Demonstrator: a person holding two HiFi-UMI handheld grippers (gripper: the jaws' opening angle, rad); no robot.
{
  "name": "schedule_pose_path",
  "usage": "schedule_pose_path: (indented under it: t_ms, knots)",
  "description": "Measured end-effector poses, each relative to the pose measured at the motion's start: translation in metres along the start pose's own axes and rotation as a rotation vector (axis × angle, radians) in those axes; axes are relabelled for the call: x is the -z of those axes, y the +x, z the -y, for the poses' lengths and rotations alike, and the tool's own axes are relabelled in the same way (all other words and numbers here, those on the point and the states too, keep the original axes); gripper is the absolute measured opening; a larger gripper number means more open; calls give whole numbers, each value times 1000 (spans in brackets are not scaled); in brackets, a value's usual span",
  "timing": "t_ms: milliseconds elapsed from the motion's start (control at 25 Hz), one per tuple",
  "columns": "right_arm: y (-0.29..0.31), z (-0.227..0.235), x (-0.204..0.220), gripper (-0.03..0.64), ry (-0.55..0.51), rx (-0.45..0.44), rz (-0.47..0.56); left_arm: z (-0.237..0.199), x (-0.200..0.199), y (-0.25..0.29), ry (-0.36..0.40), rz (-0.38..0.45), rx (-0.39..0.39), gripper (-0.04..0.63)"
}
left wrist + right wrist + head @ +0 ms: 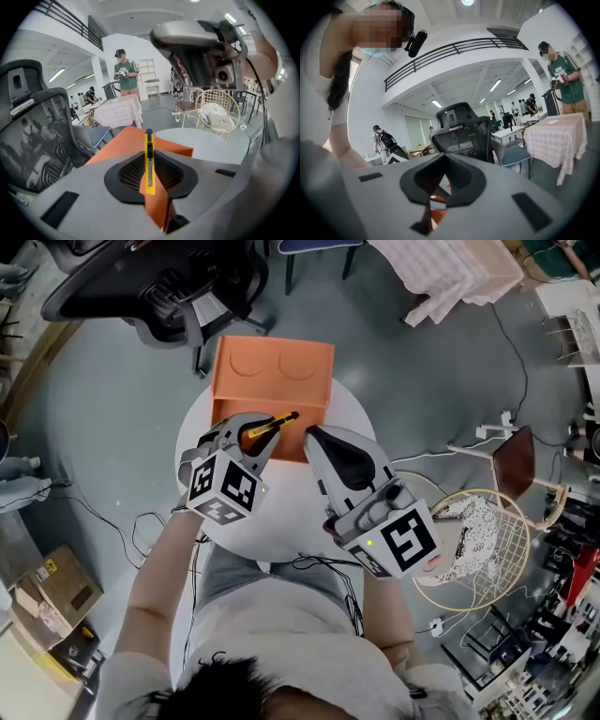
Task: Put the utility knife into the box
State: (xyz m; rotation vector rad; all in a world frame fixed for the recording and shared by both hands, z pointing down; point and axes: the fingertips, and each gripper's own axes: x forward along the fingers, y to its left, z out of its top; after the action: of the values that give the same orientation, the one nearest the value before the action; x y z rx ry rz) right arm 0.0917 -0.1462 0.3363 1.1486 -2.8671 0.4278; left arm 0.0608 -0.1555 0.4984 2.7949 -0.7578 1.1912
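Observation:
In the head view the yellow utility knife (272, 425) sticks out of my left gripper (265, 434), which is shut on it. Its black tip points at the near wall of the open orange box (272, 371) at the far side of the round white table (281, 512). The left gripper view shows the knife (148, 143) edge-on between the pads of the left gripper (149, 164), with the orange box (122, 143) just beyond. My right gripper (314, 435) hovers beside it to the right, shut with nothing held; in its own view the right gripper (443, 173) points up and away.
A black office chair (159, 282) stands behind the box. A wicker chair (478, 540) sits to the right, and cables trail on the floor. A cardboard box (56, 592) lies at the left. A person in green (124, 70) stands far off.

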Motion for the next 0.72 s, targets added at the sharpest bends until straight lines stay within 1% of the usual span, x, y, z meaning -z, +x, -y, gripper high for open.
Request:
schedule_pose_path:
  t_ms: [320, 520, 720]
  knots:
    - [-7, 11, 10, 6, 25, 25, -20, 8, 28, 38, 83, -137, 56, 67]
    - [-14, 13, 15, 6, 35, 35, -28, 16, 40, 53, 101, -200, 82, 67]
    - [-16, 16, 19, 8, 36, 42, -32, 19, 55, 65, 159, -268, 106, 67]
